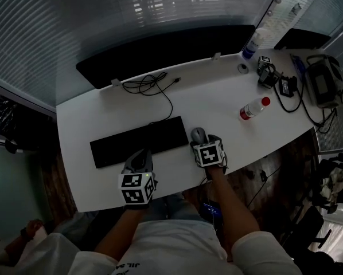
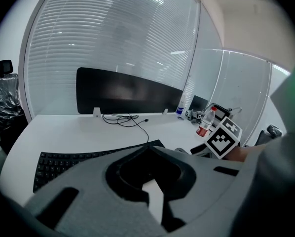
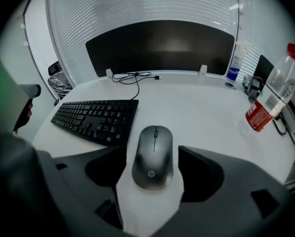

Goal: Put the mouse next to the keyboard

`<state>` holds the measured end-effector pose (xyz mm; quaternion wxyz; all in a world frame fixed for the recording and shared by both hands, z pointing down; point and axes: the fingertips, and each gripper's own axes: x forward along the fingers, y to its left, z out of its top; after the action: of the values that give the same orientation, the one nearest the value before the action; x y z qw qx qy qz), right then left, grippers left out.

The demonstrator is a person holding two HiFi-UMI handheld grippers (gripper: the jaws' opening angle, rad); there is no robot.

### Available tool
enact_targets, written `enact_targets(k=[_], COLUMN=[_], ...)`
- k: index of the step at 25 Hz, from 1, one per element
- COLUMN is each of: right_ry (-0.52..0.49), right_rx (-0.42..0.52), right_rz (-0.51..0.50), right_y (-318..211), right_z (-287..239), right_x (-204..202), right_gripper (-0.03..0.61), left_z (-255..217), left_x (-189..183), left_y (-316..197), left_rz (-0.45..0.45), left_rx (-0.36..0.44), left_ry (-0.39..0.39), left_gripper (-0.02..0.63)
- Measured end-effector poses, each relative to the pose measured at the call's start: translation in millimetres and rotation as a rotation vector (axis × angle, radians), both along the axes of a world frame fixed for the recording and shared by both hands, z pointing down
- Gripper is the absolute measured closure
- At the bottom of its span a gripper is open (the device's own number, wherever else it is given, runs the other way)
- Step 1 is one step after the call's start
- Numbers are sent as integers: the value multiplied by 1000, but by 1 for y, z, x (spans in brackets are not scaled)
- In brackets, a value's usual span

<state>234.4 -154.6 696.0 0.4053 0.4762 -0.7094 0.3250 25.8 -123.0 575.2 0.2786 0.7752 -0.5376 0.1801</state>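
Right gripper view looks down on the mouse (image 3: 153, 154), which rests on the white desk (image 3: 202, 107) just beside the right end of the keyboard (image 3: 95, 118), apart from it by a thin strip of desk. The right gripper (image 1: 201, 140) stands with its jaws spread wide on either side of the mouse, and a sliver of desk shows along each flank, so the pads do not seem to press on it. Judging by this, the placing looks as good as done and only the retreat is left. The risk lies there: the clearance at the left jaw is slim, so a pull-back that drifts sideways or drops low could catch the mouse and drag it off, or push it against the keyboard's edge. A wide swing to the right might also reach the bottle (image 3: 268, 102), though that stands well apart. The left gripper (image 2: 148, 149) hovers near the keyboard's front edge, its jaws brought together on nothing.
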Motion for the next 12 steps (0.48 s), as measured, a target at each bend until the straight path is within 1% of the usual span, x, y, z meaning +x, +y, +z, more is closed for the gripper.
enact_targets(k=[3,7,10,12], right_ry=[-24,-30,-49,-84], right_rx=[13,97,156,168], right_rz=[-8,-27,-26,-32], right_y=[5,10,20,32], right_z=[-15,-53,-85,-103], right_x=[-4,-13,-30,-46], right_gripper=[276,278,279,289], left_z=[-4,-10,-21,-29], left_x=[-3,-10,-16,-20], left_y=[4,13,22,32], left_rz=[-2,-5,1,13], left_rx=[7,12,22,27], left_ry=[2,0,-2,1], left_gripper=[612,612,612,612])
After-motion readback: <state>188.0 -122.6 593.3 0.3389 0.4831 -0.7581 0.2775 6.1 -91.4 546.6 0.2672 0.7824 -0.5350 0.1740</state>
